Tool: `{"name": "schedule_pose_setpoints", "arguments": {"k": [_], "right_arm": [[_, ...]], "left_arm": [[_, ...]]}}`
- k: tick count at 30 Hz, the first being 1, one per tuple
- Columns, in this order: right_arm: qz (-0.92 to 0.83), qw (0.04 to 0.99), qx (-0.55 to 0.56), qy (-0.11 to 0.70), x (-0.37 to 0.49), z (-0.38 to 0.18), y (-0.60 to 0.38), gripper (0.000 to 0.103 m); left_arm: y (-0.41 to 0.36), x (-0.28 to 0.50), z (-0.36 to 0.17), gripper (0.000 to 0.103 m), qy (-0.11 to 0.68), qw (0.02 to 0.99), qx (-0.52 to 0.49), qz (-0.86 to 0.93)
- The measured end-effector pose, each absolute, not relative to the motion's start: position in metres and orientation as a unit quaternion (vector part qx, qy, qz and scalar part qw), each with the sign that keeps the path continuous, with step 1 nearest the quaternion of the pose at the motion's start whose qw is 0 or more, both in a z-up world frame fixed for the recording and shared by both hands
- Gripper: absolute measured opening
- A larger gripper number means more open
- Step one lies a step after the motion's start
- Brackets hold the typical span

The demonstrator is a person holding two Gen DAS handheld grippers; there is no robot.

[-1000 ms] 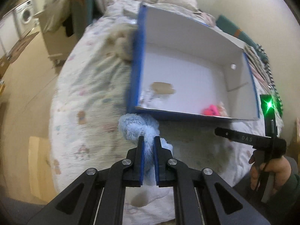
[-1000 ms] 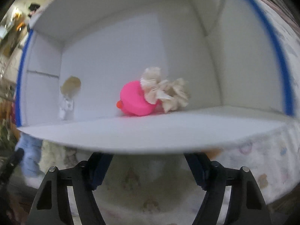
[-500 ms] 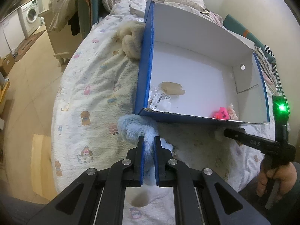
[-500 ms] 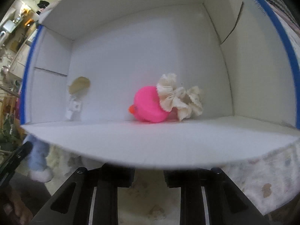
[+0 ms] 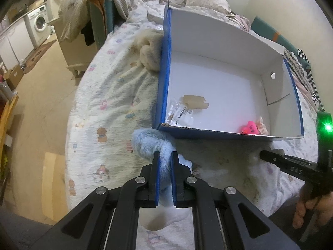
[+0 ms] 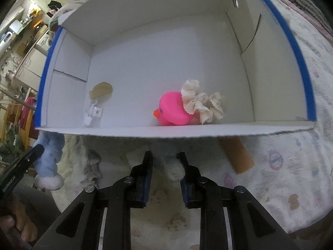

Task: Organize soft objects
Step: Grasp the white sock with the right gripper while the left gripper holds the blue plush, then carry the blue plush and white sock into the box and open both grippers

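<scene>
Before box (image 5: 208,134): left claw (image 5: 164,156) clamped on blue plush (image 5: 145,141); right claw (image 6: 164,156) pinching grey plush (image 6: 175,169).

Both grippers are black, with two long flat fingers. The left gripper (image 5: 164,156) has blue pads on the inside and shiny round screws (image 5: 139,180) at its joints. The right gripper (image 6: 164,156) looks the same, with white letters (image 5: 296,170) on its side and a green light (image 5: 328,127) glowing on top.

home, bedroom | bed w/ printed quilt (image 5: 116,95) | washing machine (image 5: 40,21) in bkgd | clothes draped
</scene>
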State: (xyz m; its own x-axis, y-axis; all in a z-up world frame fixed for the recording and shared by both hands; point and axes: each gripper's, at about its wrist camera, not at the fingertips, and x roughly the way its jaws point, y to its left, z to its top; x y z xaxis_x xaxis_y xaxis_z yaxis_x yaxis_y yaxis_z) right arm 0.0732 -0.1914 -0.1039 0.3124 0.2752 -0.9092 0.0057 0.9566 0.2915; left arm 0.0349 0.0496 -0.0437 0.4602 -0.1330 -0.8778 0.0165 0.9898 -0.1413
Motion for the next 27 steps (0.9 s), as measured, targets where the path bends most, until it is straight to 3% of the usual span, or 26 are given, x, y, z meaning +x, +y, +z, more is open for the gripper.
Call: {"name": "schedule_pose_setpoints", "arguments": {"k": [16, 27], "right_arm": [[0.135, 0.836, 0.14, 0.513, 0.039, -0.029, -0.197, 0.026], [0.14, 0.866, 0.135, 0.461, 0.063, 0.023, -0.2, 0.026]], "left_arm": [[0.073, -0.013, 0.014, 0.008, 0.44, 0.895, -0.067, 0.002], [0.054, 0.029, 0.067, 0.008, 0.386, 0.921, -0.045, -0.021]]}}
